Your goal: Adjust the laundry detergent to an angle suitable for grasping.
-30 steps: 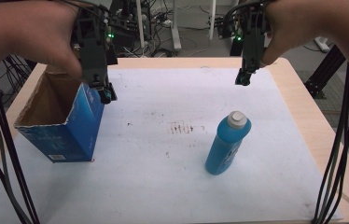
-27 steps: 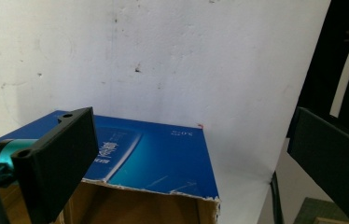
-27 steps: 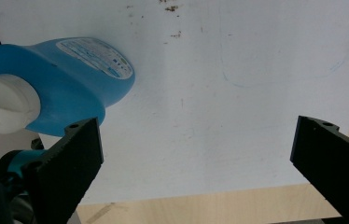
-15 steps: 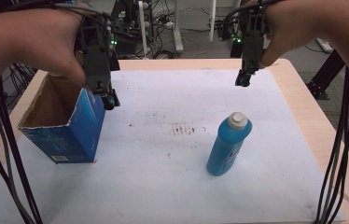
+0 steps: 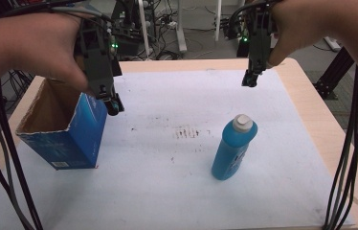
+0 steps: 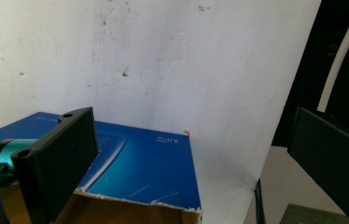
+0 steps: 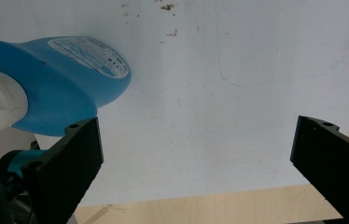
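Tongs raised over the counter: seen from above, your left tongs (image 5: pixel 111 103) hang at the near corner of the open blue cardboard box (image 5: pixel 67 132), while your right tongs (image 5: pixel 250 79) hover well behind the upright blue plastic bottle with a white cap (image 5: pixel 233 147), which stands on the white sheet (image 5: pixel 282 172) covering the wooden counter (image 5: pixel 318 124).

Left gripper view: your jaws stand wide apart, empty, above the box's (image 6: pixel 135 165) torn rim.

Right gripper view: your jaws gape wide, holding nothing; the bottle (image 7: pixel 60 84) sits at the left, beyond one jaw.
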